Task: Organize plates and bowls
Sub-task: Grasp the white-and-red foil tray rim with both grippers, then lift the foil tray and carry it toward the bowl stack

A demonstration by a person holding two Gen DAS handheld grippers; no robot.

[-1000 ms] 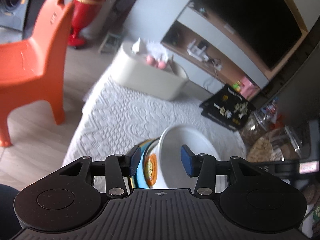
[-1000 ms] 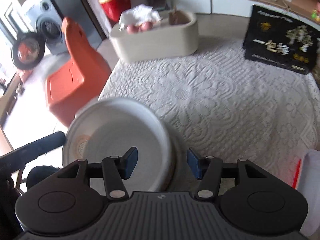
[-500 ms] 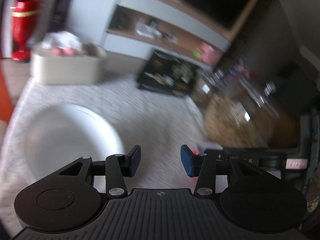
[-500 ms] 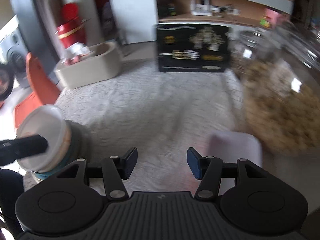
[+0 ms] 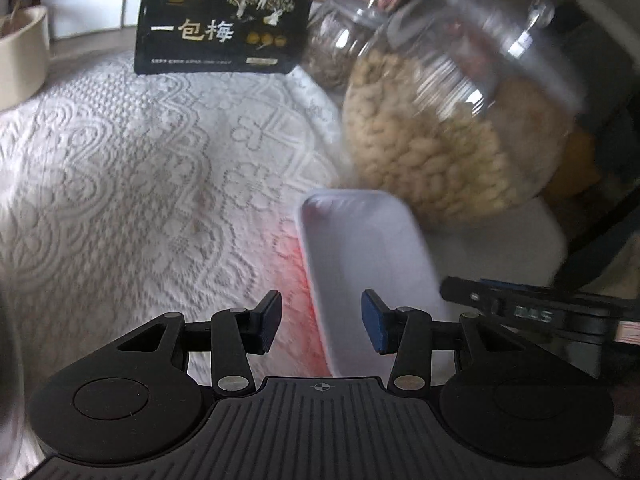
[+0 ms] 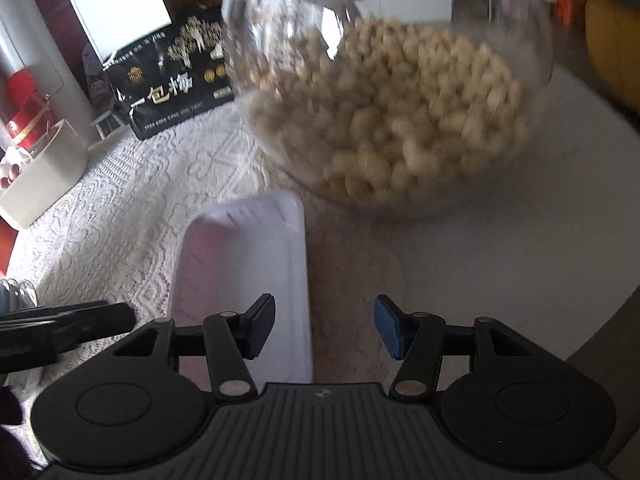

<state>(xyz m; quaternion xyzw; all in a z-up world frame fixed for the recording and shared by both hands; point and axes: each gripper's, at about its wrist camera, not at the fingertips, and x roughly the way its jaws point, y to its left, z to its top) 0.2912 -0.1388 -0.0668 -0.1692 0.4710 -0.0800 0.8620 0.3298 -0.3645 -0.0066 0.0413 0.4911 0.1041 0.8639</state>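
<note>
Now both grippers hang over a white rectangular dish [image 5: 362, 264] that lies flat on the white lace tablecloth [image 5: 132, 168], its long side running away from the cameras.

Left wrist view: the left gripper [image 5: 321, 322] has its 2 blue-padded fingers spread with nothing pinched. The dish's near end passes below the gap, closer to the 3 o'clock pad; its left rim crosses the gap and the rest stretches off toward 1 o'clock. Whether the pads touch the dish cannot be told; they look clear above it. A red tint lies on the cloth along the dish's left edge. At 1 o'clock, just beyond the dish's far end, stands a big glass jar of pale nuts [image 5: 452, 120], blurred, with a second jar [image 5: 340, 46] behind it at 12 o'clock. A black box with gold lettering [image 5: 224, 20] stands at 11 o'clock and a cream tub [image 5: 20, 52] at 10 o'clock.

Right wrist view: the right gripper [image 6: 324, 330] is likewise spread and empty. The dish [image 6: 240, 264] lies under and beyond the 9 o'clock finger, its right rim just inside the gap; the 3 o'clock finger is over bare cloth. The nut jar [image 6: 396, 120] fills 12 to 2 o'clock, near the dish's far corner.
</note>
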